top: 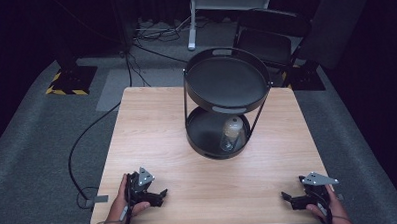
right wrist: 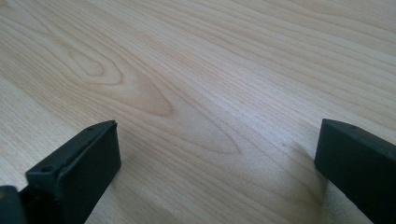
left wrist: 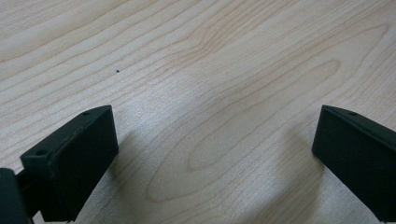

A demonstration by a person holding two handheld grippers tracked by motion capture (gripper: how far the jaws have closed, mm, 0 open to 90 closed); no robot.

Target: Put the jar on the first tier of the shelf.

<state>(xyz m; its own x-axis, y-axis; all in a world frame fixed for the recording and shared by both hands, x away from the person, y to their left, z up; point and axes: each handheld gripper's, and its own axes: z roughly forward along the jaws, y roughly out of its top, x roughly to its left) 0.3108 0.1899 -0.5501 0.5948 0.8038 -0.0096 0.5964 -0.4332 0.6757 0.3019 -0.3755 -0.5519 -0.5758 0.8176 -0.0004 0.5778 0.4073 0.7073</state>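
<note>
Left gripper [top: 162,195]: held at the near left corner of the table [top: 152,128], low over the wood, jaws spread wide with nothing between them. In the left gripper view the two black jaws stand far apart over bare wood grain [left wrist: 210,93], each casting a soft shadow beneath it. Grey three-cornered plate on top; the left hand [top: 120,205] wraps the body from the outer side.

Right gripper [top: 286,197]: at the near right corner, likewise low over the table, jaws spread wide and empty (the right gripper view gives the same picture, two jaws well apart above plain wood [right wrist: 210,93]). The right hand [top: 330,207] grips it from the outer side.

Two-tier round black tray stand [top: 228,102]: toward the far middle of the table, well apart from both grippers. Upper tray bare as far as can be seen.

Clear glass bottle [top: 233,133]: upright on the lower tray of the stand, at its right front part, partly seen through the stand's thin posts. Contents cannot be told.

Surroundings: grey carpet [top: 33,163] around the table; black cable [top: 82,146] trailing over the floor at left; dark chair [top: 269,34] behind the table.
</note>
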